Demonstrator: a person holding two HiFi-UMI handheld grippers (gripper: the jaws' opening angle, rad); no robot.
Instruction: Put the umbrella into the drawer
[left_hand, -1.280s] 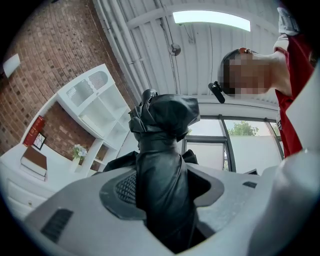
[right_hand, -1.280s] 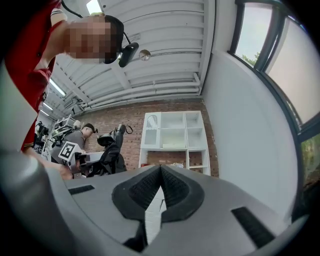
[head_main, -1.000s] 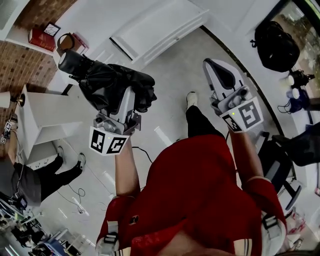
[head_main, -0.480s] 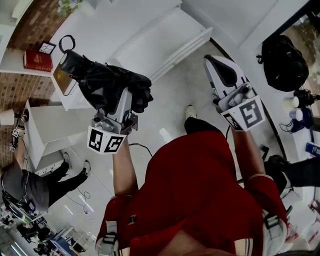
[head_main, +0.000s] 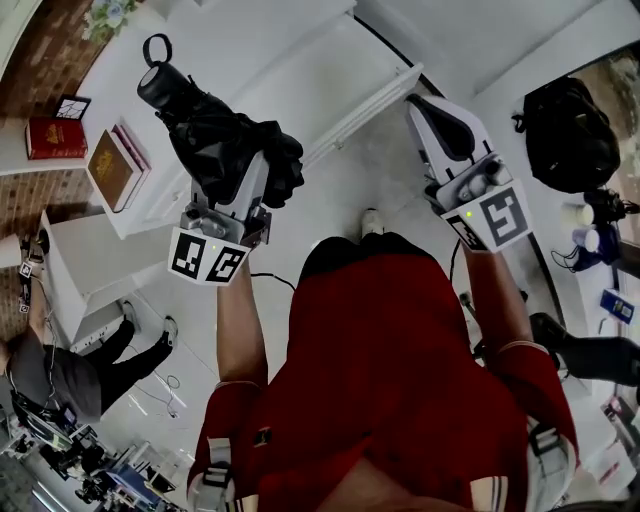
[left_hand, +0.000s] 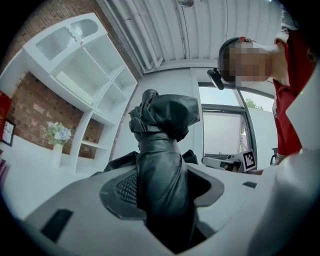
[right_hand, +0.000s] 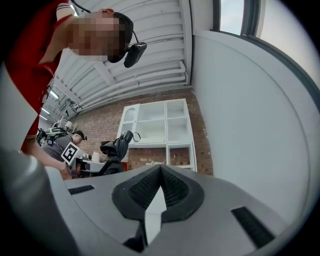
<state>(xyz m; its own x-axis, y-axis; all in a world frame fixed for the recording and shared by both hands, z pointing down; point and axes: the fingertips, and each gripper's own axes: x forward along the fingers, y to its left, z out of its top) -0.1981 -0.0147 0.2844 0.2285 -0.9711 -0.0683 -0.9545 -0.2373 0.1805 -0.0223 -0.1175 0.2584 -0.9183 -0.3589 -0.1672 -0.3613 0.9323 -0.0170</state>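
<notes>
Fingers of left gripper clamped on folded black umbrella, held just short of white cabinet, long axis slanting, strap end toward it; right gripper pinched shut, empty, equally near cabinet; no open drawer visible

Left claw hiding umbrella end, book title illegible

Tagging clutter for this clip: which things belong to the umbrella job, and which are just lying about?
Job: umbrella, clamped in left gripper; right gripper, fingers shut, empty.
Lying about: red book, brown book, black backpack, vase of flowers.
</notes>
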